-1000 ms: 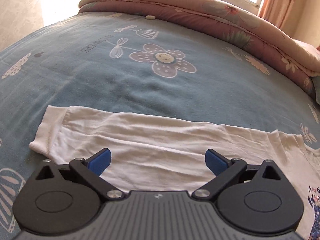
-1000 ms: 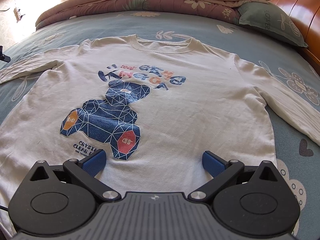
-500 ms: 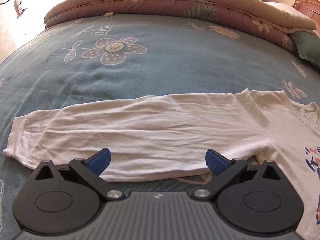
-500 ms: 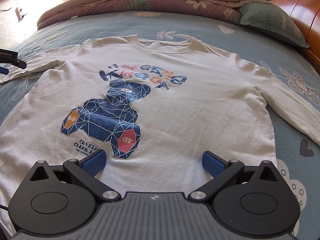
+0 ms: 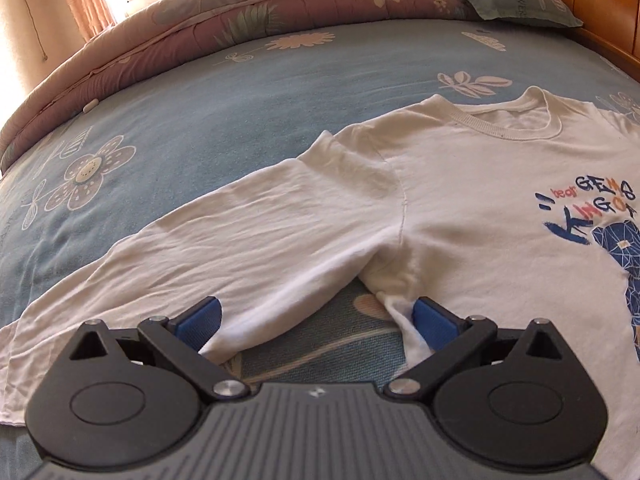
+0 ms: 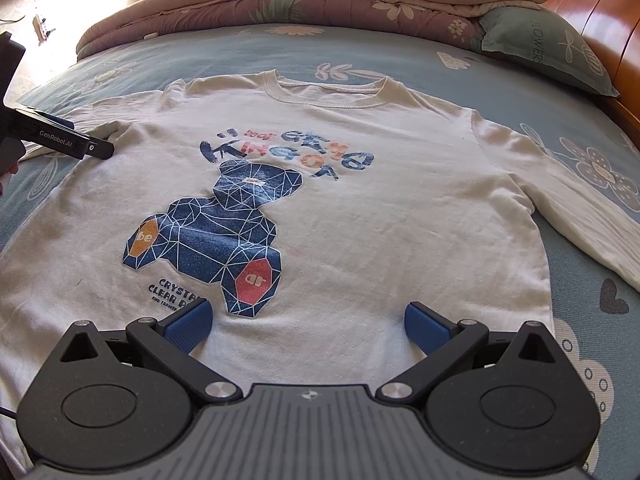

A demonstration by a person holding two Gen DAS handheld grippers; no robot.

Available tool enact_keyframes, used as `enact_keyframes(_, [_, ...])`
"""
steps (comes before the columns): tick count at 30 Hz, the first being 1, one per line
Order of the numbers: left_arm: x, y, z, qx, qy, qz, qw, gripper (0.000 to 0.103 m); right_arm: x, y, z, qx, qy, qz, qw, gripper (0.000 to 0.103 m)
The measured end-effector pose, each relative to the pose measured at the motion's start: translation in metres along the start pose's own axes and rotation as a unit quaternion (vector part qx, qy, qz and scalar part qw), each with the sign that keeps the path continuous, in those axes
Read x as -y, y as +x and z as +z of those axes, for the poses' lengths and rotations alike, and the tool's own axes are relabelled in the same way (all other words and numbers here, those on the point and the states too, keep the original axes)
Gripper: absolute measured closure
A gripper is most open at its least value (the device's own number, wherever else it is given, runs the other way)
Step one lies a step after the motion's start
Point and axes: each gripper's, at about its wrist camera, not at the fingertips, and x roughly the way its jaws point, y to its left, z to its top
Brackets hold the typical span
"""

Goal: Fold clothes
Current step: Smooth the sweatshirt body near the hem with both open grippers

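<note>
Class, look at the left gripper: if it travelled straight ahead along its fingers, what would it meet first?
Probably the white shirt at its armpit, where sleeve joins body. The left gripper is open, with that junction just ahead between its fingers; depth is uncertain.

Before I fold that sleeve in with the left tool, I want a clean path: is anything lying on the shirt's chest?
Nothing visible does. The left tool is open at the sleeve, and the shirt lies flat and bare.

Matt cotton shirt, glossy wood headboard, quilted blanket.
</note>
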Motion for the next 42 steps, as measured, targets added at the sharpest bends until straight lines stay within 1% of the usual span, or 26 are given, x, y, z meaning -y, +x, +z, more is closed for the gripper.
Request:
enact_keyframes(1, [-0.004, -0.003, -0.001, -0.004, -0.003, 0.008, 1.0000, 0.001, 0.000, 0.000, 0.000, 0.001, 0.000, 0.000, 1.000, 0.000])
enact_keyframes(4, [-0.006, -0.013, 0.000, -0.010, 0.014, 0.046, 0.9988, 0.002, 0.000, 0.001, 0.002, -0.005, -0.004, 0.002, 1.000, 0.000])
enact_keyframes(5, [-0.005, -0.019, 0.002, -0.003, 0.015, 0.042, 0.9990, 0.002, 0.001, 0.001, 0.005, -0.012, -0.009, 0.006, 1.000, 0.000])
enact_keyframes(9, [0.008, -0.051, 0.009, 0.031, 0.010, -0.009, 0.9994, 0.002, 0.002, 0.001, 0.015, -0.040, -0.029, 0.018, 0.999, 0.000])
enact_keyframes(11, [0.023, -0.067, 0.011, 0.046, 0.015, -0.045, 0.9978, 0.002, 0.001, -0.010, 0.017, -0.033, -0.044, 0.022, 0.998, 0.000])
enact_keyframes(13, [0.041, -0.081, 0.010, 0.055, 0.026, -0.093, 0.9938, 0.002, -0.001, -0.024, 0.016, -0.020, -0.058, 0.026, 0.998, 0.000])
enact_keyframes(16, [0.071, -0.095, -0.001, 0.055, 0.047, -0.141, 0.9874, 0.002, 0.001, -0.038, 0.005, -0.014, -0.059, 0.026, 0.998, 0.000])
enact_keyframes(19, [0.098, -0.095, -0.021, 0.032, 0.065, -0.165, 0.9836, 0.002, 0.004, -0.043, -0.009, -0.017, -0.052, 0.022, 0.998, 0.000])
enact_keyframes(22, [0.116, -0.091, -0.045, 0.005, 0.077, -0.167, 0.9829, 0.002, 0.007, -0.048, -0.023, -0.020, -0.045, 0.018, 0.999, 0.000])
enact_keyframes(26, [0.120, -0.089, -0.076, -0.024, 0.065, -0.159, 0.9849, 0.002, 0.011, -0.055, -0.042, -0.024, -0.035, 0.013, 0.999, 0.000])
enact_keyframes(28, [0.117, -0.094, -0.088, -0.026, 0.060, -0.150, 0.9866, 0.002, 0.013, -0.059, -0.052, -0.026, -0.030, 0.010, 0.999, 0.000])
enact_keyframes(31, [0.114, -0.110, -0.094, -0.024, 0.057, -0.149, 0.9870, 0.002, 0.016, -0.063, -0.064, -0.028, -0.024, 0.006, 0.999, 0.000])
enact_keyframes(34, [0.118, -0.124, -0.095, -0.008, 0.052, -0.170, 0.9840, 0.002, 0.017, -0.065, -0.065, -0.025, -0.022, 0.006, 0.999, 0.000])
enact_keyframes(37, [0.128, -0.128, -0.099, -0.008, 0.066, -0.185, 0.9805, 0.002, 0.019, -0.067, -0.067, -0.022, -0.021, 0.005, 1.000, 0.000])
enact_keyframes(38, [0.133, -0.126, -0.102, -0.014, 0.071, -0.185, 0.9801, 0.002, 0.019, -0.068, -0.068, -0.020, -0.020, 0.005, 1.000, 0.000])
enact_keyframes(40, [0.137, -0.121, -0.113, -0.035, 0.078, -0.173, 0.9812, 0.002, 0.020, -0.069, -0.069, -0.018, -0.019, 0.004, 1.000, 0.000])
enact_keyframes(42, [0.136, -0.124, -0.124, -0.032, 0.086, -0.161, 0.9827, 0.001, 0.022, -0.072, -0.071, -0.017, -0.018, 0.001, 1.000, 0.000])
